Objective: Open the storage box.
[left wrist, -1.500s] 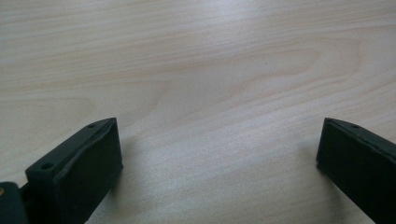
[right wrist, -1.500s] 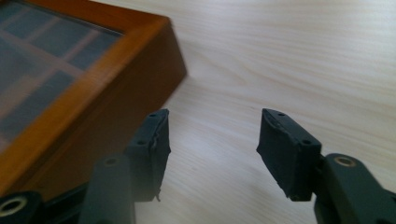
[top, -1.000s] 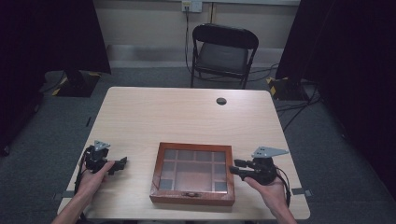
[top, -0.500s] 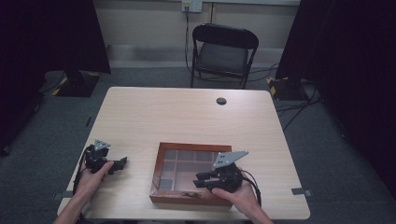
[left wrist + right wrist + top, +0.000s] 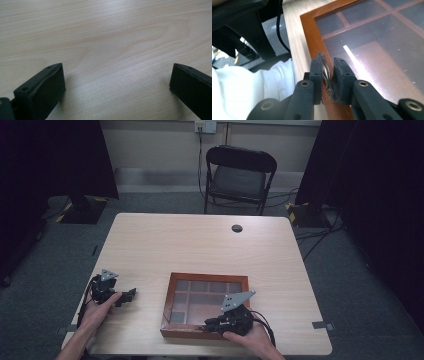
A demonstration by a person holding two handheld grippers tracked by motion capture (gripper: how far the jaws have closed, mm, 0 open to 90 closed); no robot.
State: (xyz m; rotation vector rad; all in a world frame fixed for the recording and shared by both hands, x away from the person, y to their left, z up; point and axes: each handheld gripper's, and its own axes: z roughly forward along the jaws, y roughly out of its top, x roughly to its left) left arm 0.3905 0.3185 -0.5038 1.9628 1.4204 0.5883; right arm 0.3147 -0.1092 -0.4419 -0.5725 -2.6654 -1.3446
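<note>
A recording studio or lab space: black curtains (image 5: pixel 55 160) hang on both sides of a pale wooden table (image 5: pixel 200 245), a folding chair (image 5: pixel 239 177) behind it, cables (image 5: pixel 320 240) across grey carpet (image 5: pixel 45 270).

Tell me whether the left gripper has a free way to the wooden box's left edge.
Probably yes: the left gripper rests open on bare table, nothing between it and the wooden box.

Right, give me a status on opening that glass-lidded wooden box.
Done: the right gripper has reached the front edge of the wooden box and its jaws are closed on the small metal latch. In hand: that pinch on the latch. Left: the glass lid lies flat, not yet lifted. The left gripper is open above bare table, apart from the box.
</note>
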